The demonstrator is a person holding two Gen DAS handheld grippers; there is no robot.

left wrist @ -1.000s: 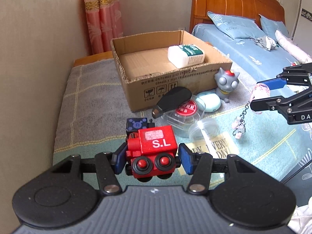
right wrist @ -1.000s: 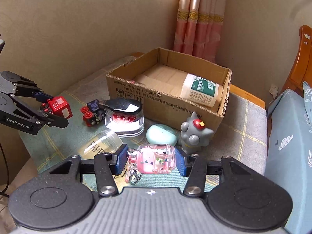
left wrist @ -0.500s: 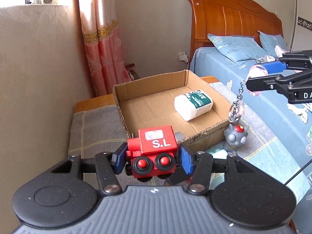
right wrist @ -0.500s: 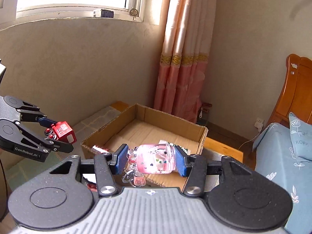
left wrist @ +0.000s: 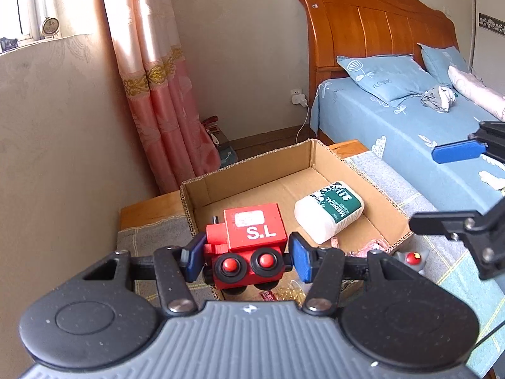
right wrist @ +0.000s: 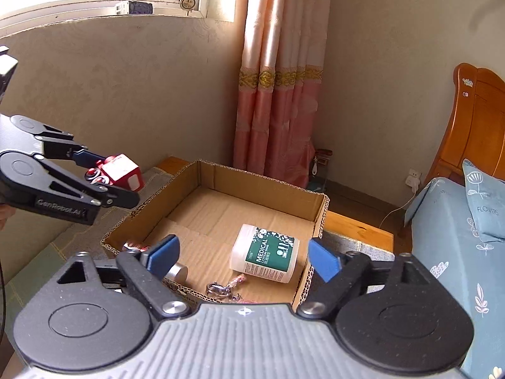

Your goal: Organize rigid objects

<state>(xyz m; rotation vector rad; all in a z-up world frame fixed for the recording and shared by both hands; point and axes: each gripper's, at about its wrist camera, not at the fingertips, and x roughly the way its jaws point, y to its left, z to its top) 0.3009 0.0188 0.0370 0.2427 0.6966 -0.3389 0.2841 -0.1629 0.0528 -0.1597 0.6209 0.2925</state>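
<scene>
One risk: left gripper [left wrist: 246, 257] clamps red toy train [left wrist: 249, 246] w/ box [right wrist: 318, 202] edge below, could bounce out; right gripper [right wrist: 243, 257] opening, empty.

Ahead of the right gripper, a plain beige plaster wall [right wrist: 132, 88] carries a bright window with a pale sill [right wrist: 94, 3] at upper left, daylight pouring in. Straight ahead hangs a pink satin curtain with a gold embroidered band [right wrist: 277, 101], reaching the brown floor [right wrist: 356, 199]. Off to the right stands a carved orange wooden headboard [left wrist: 378, 28] over a bed with a light blue patterned sheet [left wrist: 397, 132] and matching blue pillows [left wrist: 388, 79]. A white wall socket with a plugged-in charger [left wrist: 297, 97] sits beside the headboard.
</scene>
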